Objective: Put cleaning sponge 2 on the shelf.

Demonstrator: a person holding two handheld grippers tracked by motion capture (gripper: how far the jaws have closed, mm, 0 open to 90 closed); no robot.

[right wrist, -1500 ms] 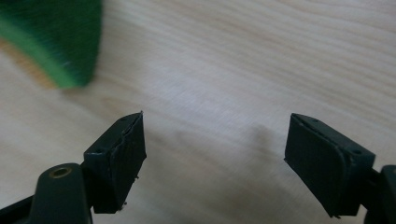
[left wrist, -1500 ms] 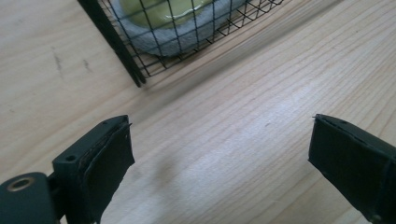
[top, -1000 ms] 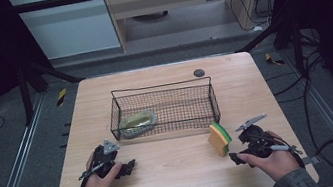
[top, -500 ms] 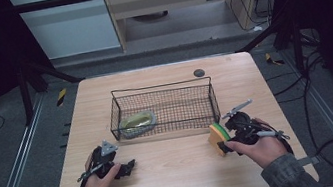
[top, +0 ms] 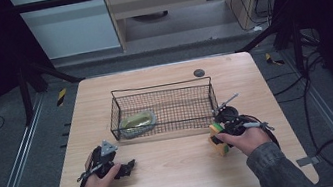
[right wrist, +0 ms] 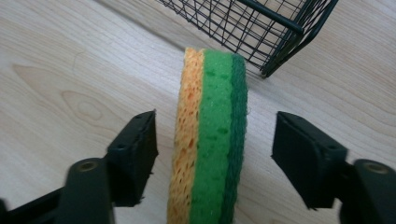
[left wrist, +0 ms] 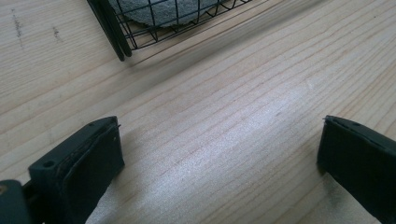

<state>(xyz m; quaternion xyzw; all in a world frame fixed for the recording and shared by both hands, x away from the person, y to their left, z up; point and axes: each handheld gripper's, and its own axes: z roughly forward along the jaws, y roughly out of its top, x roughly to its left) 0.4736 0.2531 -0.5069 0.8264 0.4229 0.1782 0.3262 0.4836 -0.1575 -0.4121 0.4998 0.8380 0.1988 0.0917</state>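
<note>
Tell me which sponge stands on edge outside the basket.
The orange-green sponge, upright on the table between the right gripper's closing jaws, pads not yet touching. The grey-green sponge lies flat inside the basket.

Room's dim round the edges, nearly black at both sides; light falls from above onto the wooden table point(top: 177, 173), which reads evenly bright. High view is soft, a bit grainy, w/ faint short shadows. In the left gripper view there's a pale sheen on the grain, wire basket point(left wrist: 154, 28) casting a soft shadow. Right gripper view is sharp on the sponge point(right wrist: 210, 140).
</note>
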